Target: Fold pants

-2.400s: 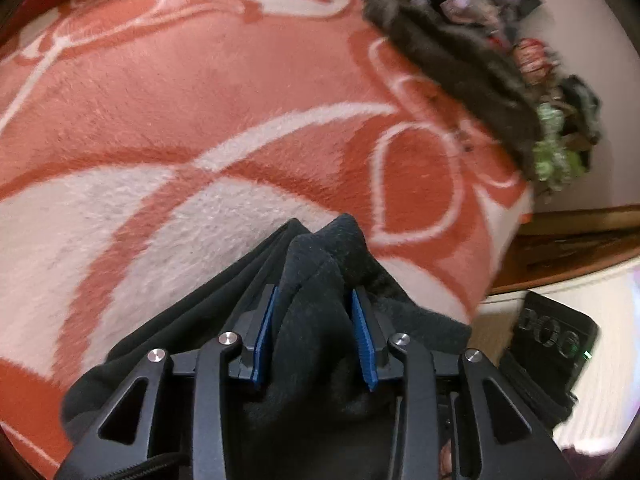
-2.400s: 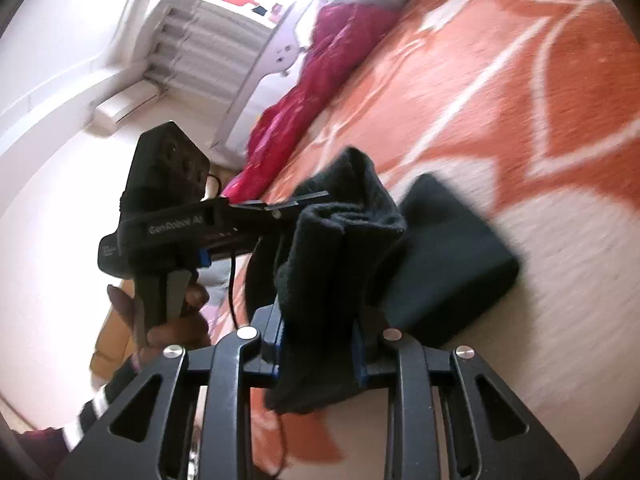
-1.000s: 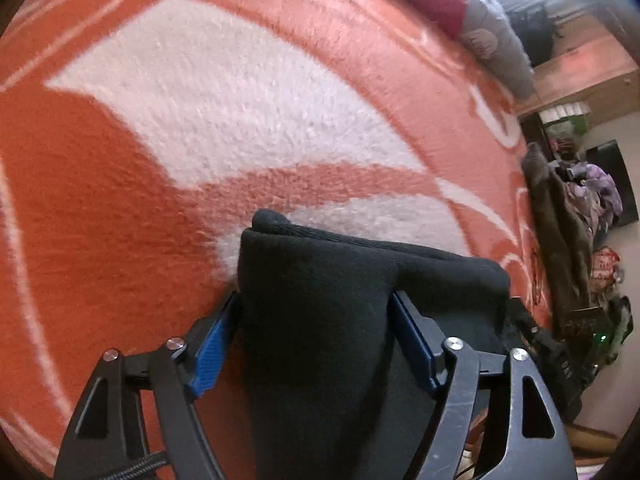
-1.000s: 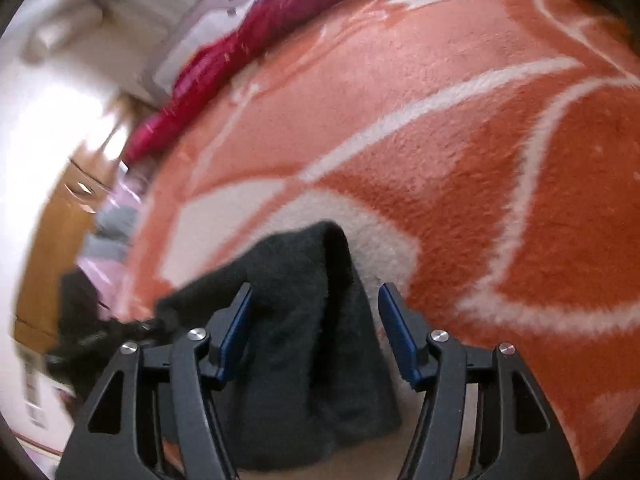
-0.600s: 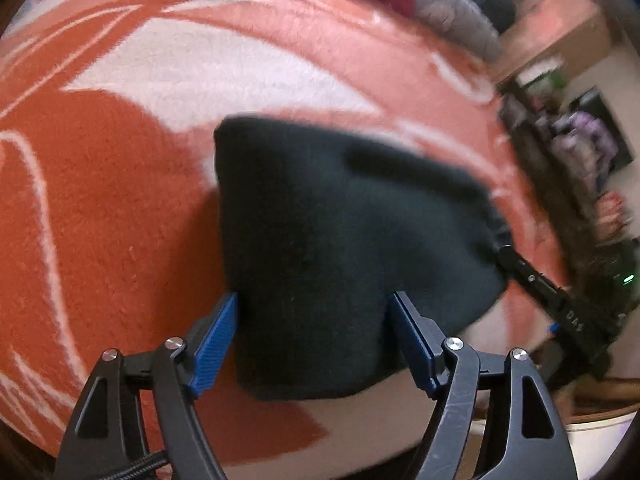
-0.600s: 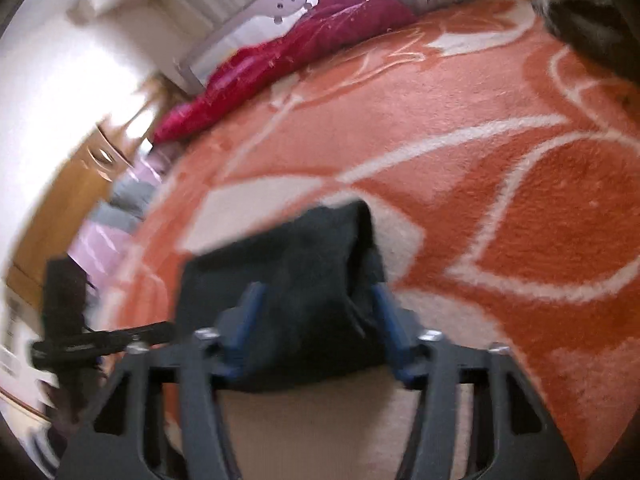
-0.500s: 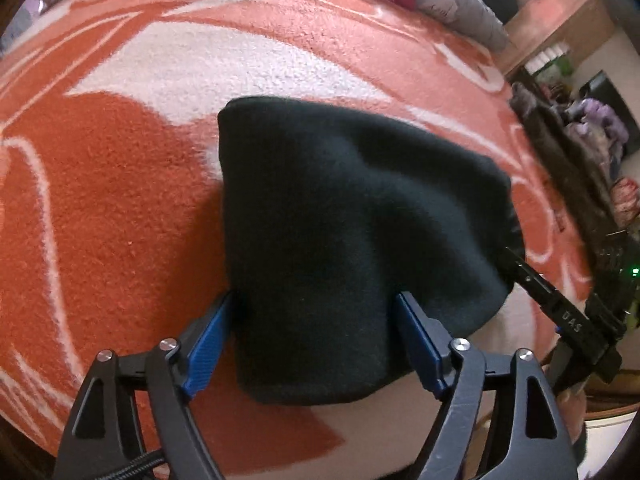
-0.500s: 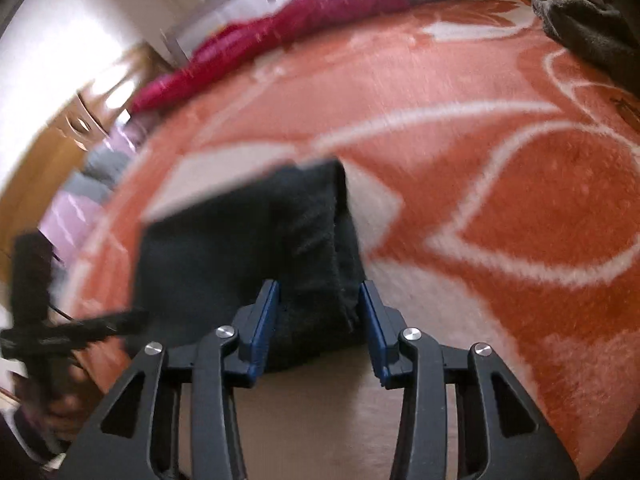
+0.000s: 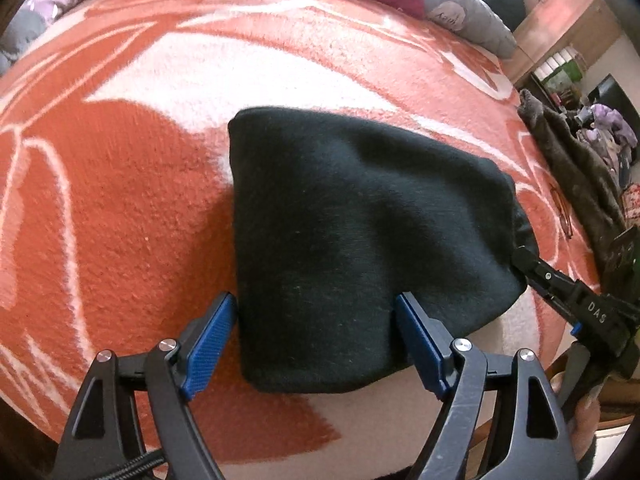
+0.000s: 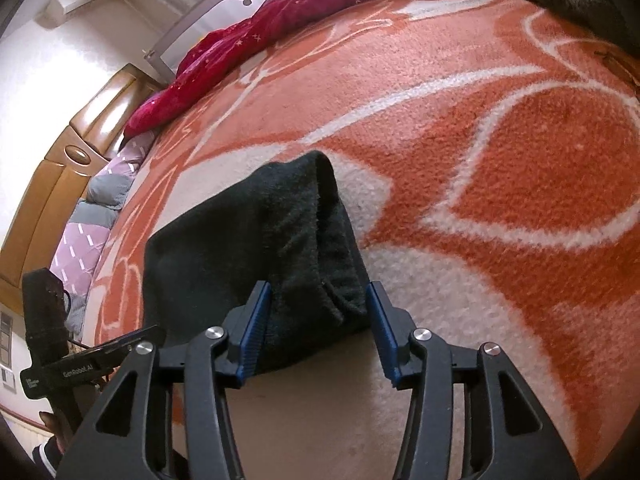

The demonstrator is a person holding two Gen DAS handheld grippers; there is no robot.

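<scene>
Lying folded into a thick dark bundle, the pants (image 9: 352, 240) rest on the orange-and-white blanket (image 9: 120, 208). The left gripper (image 9: 316, 340) stands wide, its fingers (image 9: 208, 340) flanking the near edge without squeezing. The right gripper (image 10: 318, 326), just reopening, loosely straddles the bundle's right end.

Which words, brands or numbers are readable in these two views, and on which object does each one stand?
"DAS" on the black right tongs, left wrist view.
"GenRobot.AI" on the black left tongs, right wrist view.
Small white print beside it: too small to read.
Dark lettering on the grey pillow, perhaps ending in "ey": not fully readable.
The folded black pants: no text.
</scene>
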